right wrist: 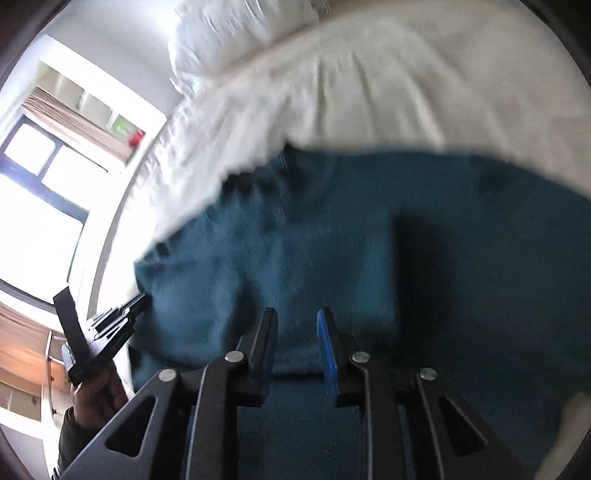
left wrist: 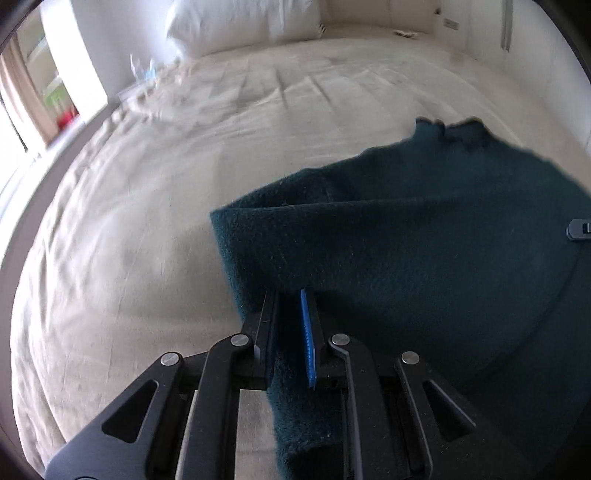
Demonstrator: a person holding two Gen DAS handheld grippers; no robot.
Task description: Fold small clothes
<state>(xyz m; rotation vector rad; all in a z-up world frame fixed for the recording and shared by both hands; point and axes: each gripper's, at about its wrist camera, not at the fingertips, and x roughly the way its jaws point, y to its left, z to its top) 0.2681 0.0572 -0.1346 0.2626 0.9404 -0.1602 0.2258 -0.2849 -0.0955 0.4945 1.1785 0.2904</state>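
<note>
A dark teal fleece garment lies on the cream bed sheet, its left part folded over. My left gripper is shut on the garment's near left edge, with cloth between its fingers. In the right wrist view the garment fills the middle, blurred. My right gripper sits over the garment with a gap between its fingers and nothing in them. The left gripper shows at the garment's left edge in the right wrist view, held by a hand.
A white pillow lies at the head of the bed, also in the right wrist view. A window and shelves stand beyond the bed's left side. A small clear object lies near the pillow.
</note>
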